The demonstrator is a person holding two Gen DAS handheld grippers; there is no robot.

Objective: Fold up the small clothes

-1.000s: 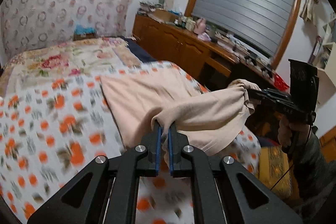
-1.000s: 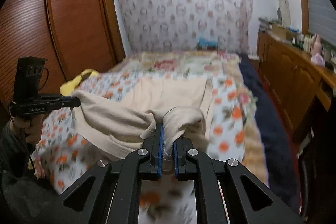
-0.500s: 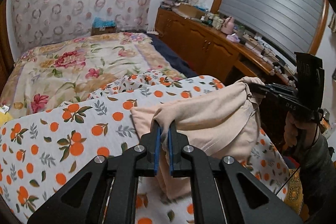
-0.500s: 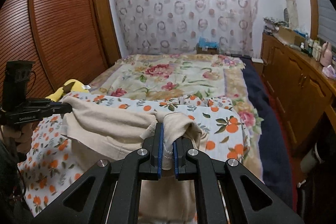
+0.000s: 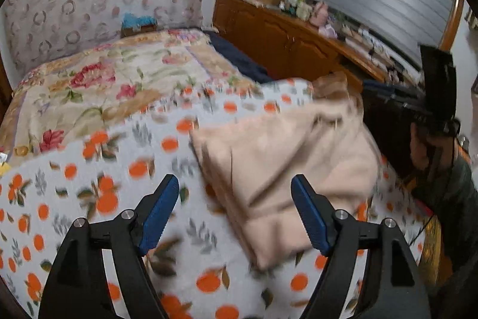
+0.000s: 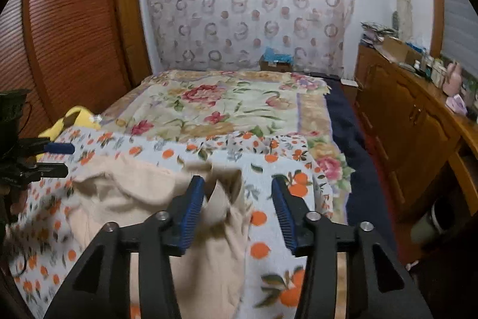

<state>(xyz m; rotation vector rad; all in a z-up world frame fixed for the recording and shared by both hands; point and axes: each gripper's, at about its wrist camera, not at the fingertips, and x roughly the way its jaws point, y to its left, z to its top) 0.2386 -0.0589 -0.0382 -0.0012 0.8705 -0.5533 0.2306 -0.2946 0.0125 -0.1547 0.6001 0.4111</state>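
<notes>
So the beige garment (image 5: 286, 166) is laid on the orange-print sheet (image 5: 89, 175), which is spread over the near end of the bed, and it looks folded over on itself with a few layered edges seen along its left side. The picture is pretty blurred there, so the exact kind of garment can't be told.

The left gripper (image 5: 236, 211) is released: its jaws are opening, spread wide over the near corner of the garment, and nothing is pinched by the blue pads (image 5: 158, 211). The cloth is just seen lying below and between them.

Same deal with the right gripper (image 6: 239, 211): its jaws are opening too. A bunched bit of the garment (image 6: 221, 205) is seen between them, right by the left pad, but it isn't squeezed by both pads.

Further back a floral blanket (image 6: 227, 106) is spread over the rest of the bed, and a wooden cabinet (image 6: 412, 121) is lined up along the right.
</notes>
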